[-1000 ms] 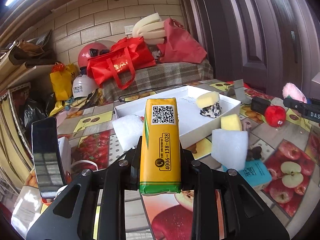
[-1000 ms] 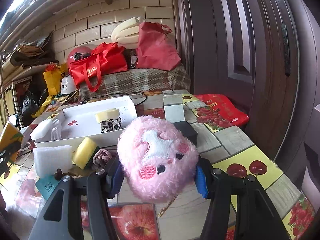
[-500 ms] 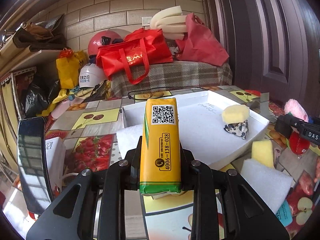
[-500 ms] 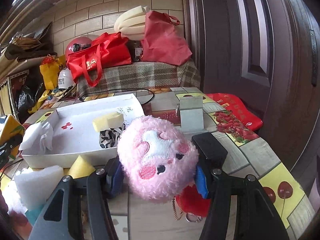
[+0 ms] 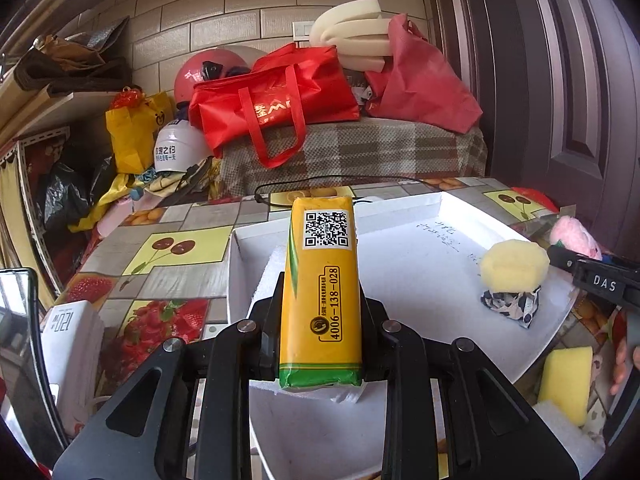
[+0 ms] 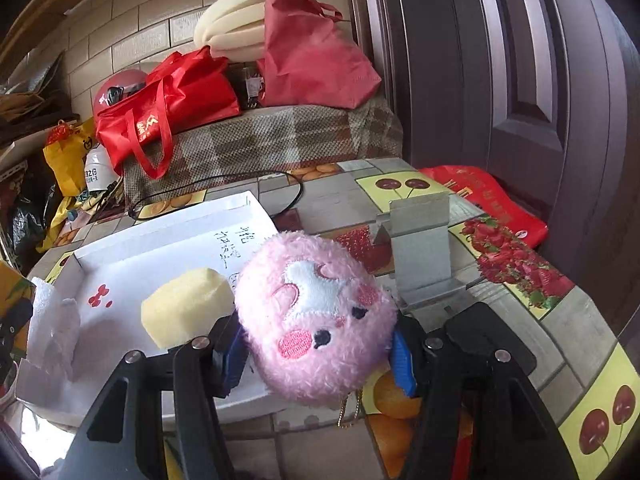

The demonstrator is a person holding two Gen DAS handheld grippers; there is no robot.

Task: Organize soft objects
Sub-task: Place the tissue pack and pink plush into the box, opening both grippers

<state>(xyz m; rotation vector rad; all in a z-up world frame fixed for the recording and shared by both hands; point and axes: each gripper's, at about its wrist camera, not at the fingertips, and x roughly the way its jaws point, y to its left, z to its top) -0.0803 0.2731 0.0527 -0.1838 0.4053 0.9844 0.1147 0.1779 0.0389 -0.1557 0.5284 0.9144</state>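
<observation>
My left gripper [image 5: 320,344] is shut on a yellow tissue pack [image 5: 322,292] with a QR code, held over the left part of a white box [image 5: 424,280]. In the box lie a yellow sponge [image 5: 514,266] on a black-and-white patterned cloth [image 5: 510,306] and a white foam piece [image 5: 272,276]. My right gripper [image 6: 316,356] is shut on a pink plush toy [image 6: 316,320], held over the right edge of the white box [image 6: 160,256]. The yellow sponge [image 6: 186,310] lies just left of the plush. The plush also shows in the left wrist view [image 5: 574,236].
Another yellow sponge [image 5: 564,380] and white foam [image 5: 568,432] lie on the fruit-print tablecloth in front of the box. A grey metal bracket [image 6: 424,252] and a red bag [image 6: 492,204] lie to the right. Red bags [image 5: 276,100], helmets and foam fill the bench behind. A phone [image 5: 24,344] stands at left.
Both grippers have moved forward towards the white box with their loads. The tissue pack is now over the box's left part and the plush over its right edge.
</observation>
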